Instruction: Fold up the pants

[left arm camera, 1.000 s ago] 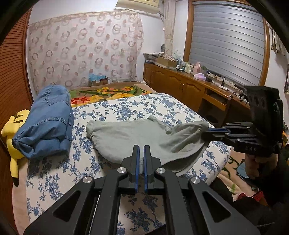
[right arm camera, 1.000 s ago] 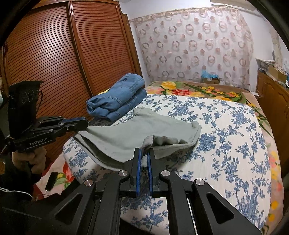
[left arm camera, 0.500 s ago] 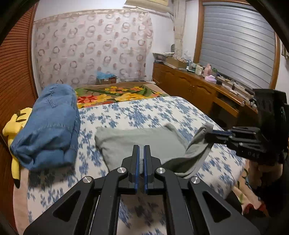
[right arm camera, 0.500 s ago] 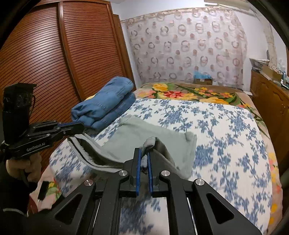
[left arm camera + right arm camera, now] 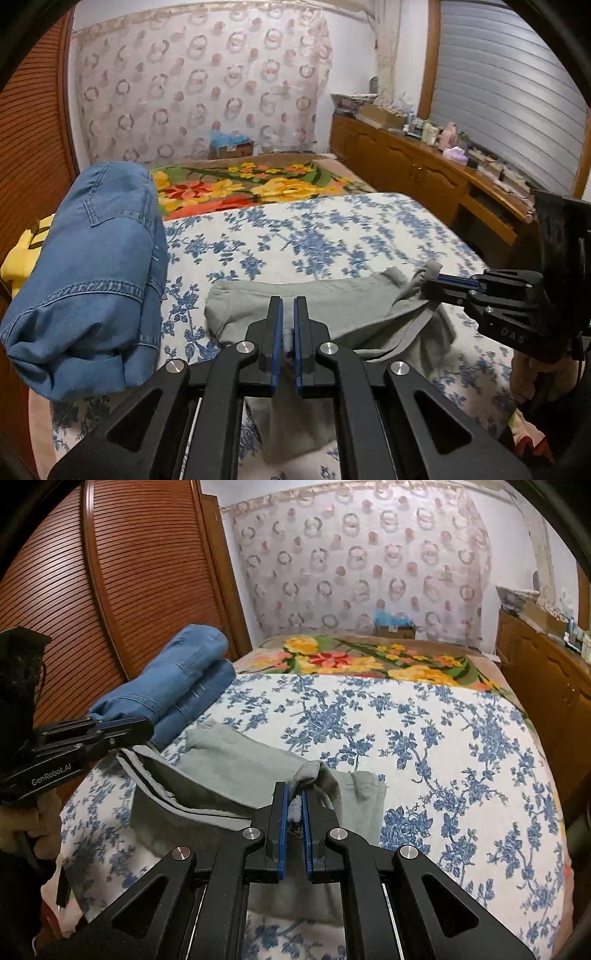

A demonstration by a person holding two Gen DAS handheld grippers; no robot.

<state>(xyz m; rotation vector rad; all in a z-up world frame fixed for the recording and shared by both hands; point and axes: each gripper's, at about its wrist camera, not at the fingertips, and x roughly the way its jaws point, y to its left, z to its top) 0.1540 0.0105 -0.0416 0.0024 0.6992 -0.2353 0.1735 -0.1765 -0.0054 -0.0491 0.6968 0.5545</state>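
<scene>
both claws, left claw [image 5: 287,334] and right claw [image 5: 294,812], pinch the grey pants [image 5: 332,306] side by side; the flat half lies ahead of them on the bed [image 5: 332,236].

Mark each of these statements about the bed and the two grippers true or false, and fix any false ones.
1. Both grippers are shut on the grey pants. True: left gripper, right gripper.
2. The folded jeans lie on top of the grey pants. False: they lie beside them.
3. The bedspread has a blue floral print. True.
4. The left gripper is open and empty. False: it pinches grey cloth.
</scene>
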